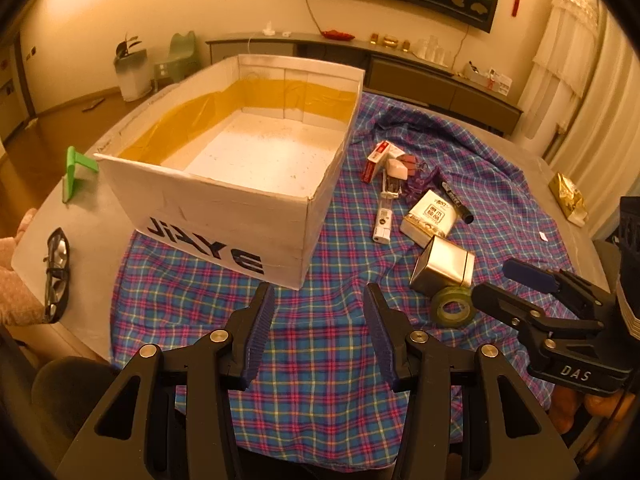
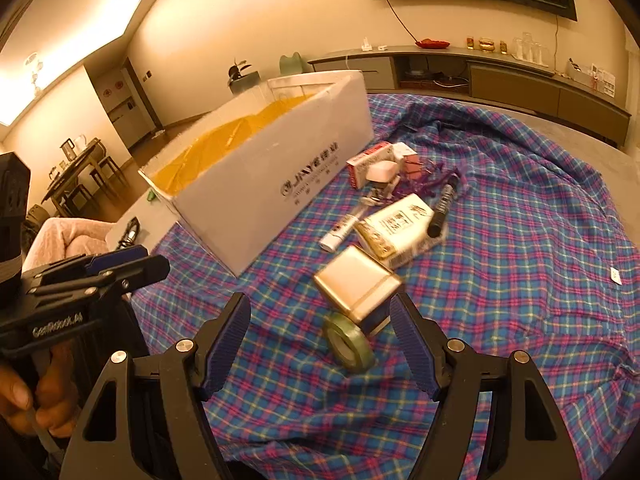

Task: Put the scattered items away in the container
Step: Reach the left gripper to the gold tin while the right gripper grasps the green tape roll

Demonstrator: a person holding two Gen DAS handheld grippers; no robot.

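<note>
Warm room lighting is falling on a surface [image 1: 100, 236] draped with a plaid cloth [image 1: 320, 344], and the open white cardboard box [image 1: 224, 216] is sitting empty at its left side. To the right of the box, the scattered items are lying in a loose cluster: a gold tin [image 2: 358, 286], a roll of clear tape [image 2: 350, 344] touching the tin's near corner, a white packet [image 2: 394, 226], a black marker [image 2: 440, 212], a white pen-like tube [image 2: 340, 234] and a red-and-white carton [image 2: 368, 162].

The right gripper [image 2: 320, 344] is hovering with its jaws wide apart and nothing clamped; the tape roll and the tin's near corner are sitting between the fingers. The left gripper [image 1: 320, 332] is also standing apart, empty, over bare cloth near the box.

For a clean pick, the right gripper should probably be centring on a single item, likely the tape roll, and avoiding pinching the tin's corner or bunching the cloth.
</note>
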